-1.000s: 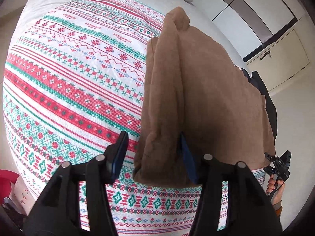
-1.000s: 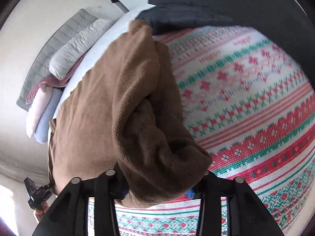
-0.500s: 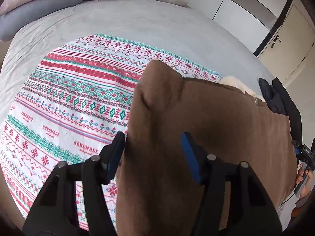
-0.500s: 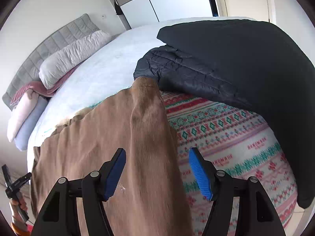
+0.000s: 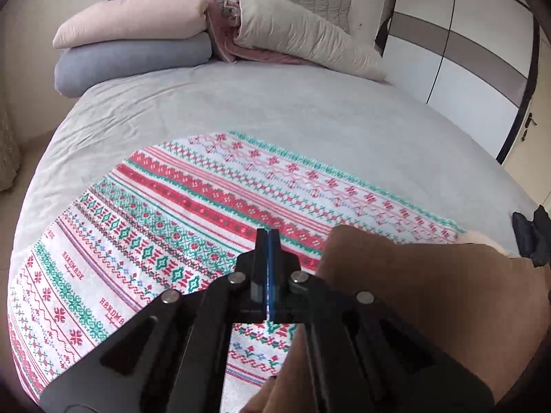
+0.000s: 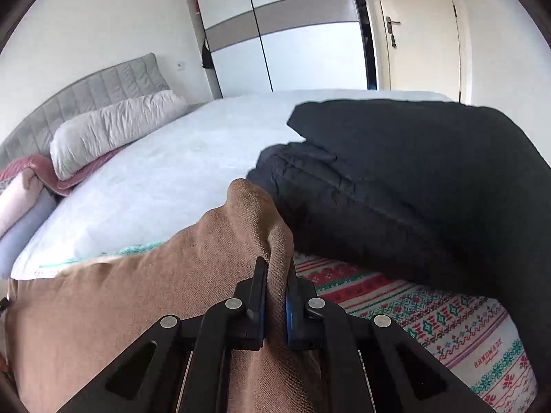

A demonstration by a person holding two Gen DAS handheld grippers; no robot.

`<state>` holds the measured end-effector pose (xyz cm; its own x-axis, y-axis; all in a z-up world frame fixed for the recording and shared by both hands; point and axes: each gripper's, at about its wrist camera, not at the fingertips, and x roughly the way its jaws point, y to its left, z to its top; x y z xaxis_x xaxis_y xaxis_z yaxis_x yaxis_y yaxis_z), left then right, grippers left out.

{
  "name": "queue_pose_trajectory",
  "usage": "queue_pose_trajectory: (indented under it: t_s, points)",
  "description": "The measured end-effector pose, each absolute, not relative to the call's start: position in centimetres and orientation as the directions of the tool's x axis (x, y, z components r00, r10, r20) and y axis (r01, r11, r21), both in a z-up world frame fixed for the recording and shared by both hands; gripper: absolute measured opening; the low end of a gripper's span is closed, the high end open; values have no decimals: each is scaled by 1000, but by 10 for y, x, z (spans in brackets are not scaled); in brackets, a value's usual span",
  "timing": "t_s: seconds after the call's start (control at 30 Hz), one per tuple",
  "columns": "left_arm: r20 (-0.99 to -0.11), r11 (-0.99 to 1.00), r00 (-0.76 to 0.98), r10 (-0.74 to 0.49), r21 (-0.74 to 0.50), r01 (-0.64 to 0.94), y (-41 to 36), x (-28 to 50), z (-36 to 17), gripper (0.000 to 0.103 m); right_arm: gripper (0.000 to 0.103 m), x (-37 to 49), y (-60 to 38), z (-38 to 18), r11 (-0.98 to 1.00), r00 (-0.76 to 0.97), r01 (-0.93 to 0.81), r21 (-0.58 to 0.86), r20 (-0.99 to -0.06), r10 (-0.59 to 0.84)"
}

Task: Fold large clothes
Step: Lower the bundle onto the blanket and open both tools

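A brown garment (image 5: 430, 303) lies on a red, green and white patterned blanket (image 5: 172, 234) spread over the bed. My left gripper (image 5: 268, 237) hangs over the blanket just left of the garment's edge. Its jaws are closing and meet pad to pad with nothing between them. In the right wrist view the brown garment (image 6: 137, 292) fills the lower left. My right gripper (image 6: 275, 270) is closing, and its pads press on a raised fold of that garment. The blanket (image 6: 430, 313) shows at the lower right.
A dark padded jacket (image 6: 396, 179) lies on the bed right of the brown garment, and a bit of it shows at the left view's edge (image 5: 533, 237). Pillows (image 5: 137, 44) are stacked at the grey headboard. A wardrobe (image 6: 292, 34) and a door (image 6: 413, 27) stand beyond the bed.
Both grippers stood open over the brown garment and are now shut. The left one has slid off to the garment's left side; the right has pinched a fold. Both views have tipped up toward the headboard.
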<state>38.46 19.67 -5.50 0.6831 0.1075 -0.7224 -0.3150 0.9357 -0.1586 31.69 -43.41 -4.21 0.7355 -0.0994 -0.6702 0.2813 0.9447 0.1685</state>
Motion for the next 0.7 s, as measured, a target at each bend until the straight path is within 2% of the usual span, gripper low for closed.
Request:
queue_pose_trajectory:
  t_s: [0.07, 0.13, 0.2, 0.23, 0.27, 0.3, 0.33, 0.37, 0.4, 0.47, 0.57, 0.7]
  points:
    - [-782, 909, 621, 55, -218, -355, 215, 391, -79, 0, 14, 325, -441, -69, 929, 671, 322, 180, -736, -90]
    - [-761, 893, 648, 21, -277, -354, 225, 382, -73, 0, 17, 323, -449, -73, 911, 656, 358, 203, -750, -91]
    - [-732, 906, 680, 41, -260, -335, 225, 373, -53, 1, 24, 313, -455, -60, 901, 677, 373, 221, -729, -102]
    - [-719, 916, 693, 44, -248, -315, 222, 369, -41, 3, 31, 307, -455, -50, 903, 691, 368, 223, -715, -105]
    - [-713, 926, 700, 41, -236, -294, 216, 366, -29, 12, 40, 302, -452, -42, 910, 708, 348, 224, -699, -98]
    - [-710, 935, 703, 32, -228, -273, 207, 363, -18, 27, 44, 297, -445, -32, 920, 722, 328, 214, -685, -98]
    - [-711, 944, 703, 16, -222, -246, 195, 362, -10, 35, 49, 294, -435, -24, 931, 733, 304, 203, -674, -92]
    - [-715, 954, 699, -7, -214, -209, 179, 361, -3, 50, 52, 293, -422, -17, 943, 742, 267, 200, -666, -69]
    - [-717, 965, 697, -34, -206, -165, 161, 362, 0, 59, 53, 295, -405, -12, 954, 746, 224, 200, -665, -36]
    - [-722, 978, 686, -93, -197, -75, 124, 365, -3, 71, 59, 303, -364, -9, 972, 742, 133, 192, -670, 31]
    - [-755, 984, 642, -132, -180, -9, 88, 379, -28, 74, 62, 320, -311, -21, 989, 727, 38, 144, -683, 72]
    - [-819, 991, 570, -61, -117, -62, 100, 399, -71, 74, 62, 342, -317, -56, 985, 654, 52, 164, -751, 90]
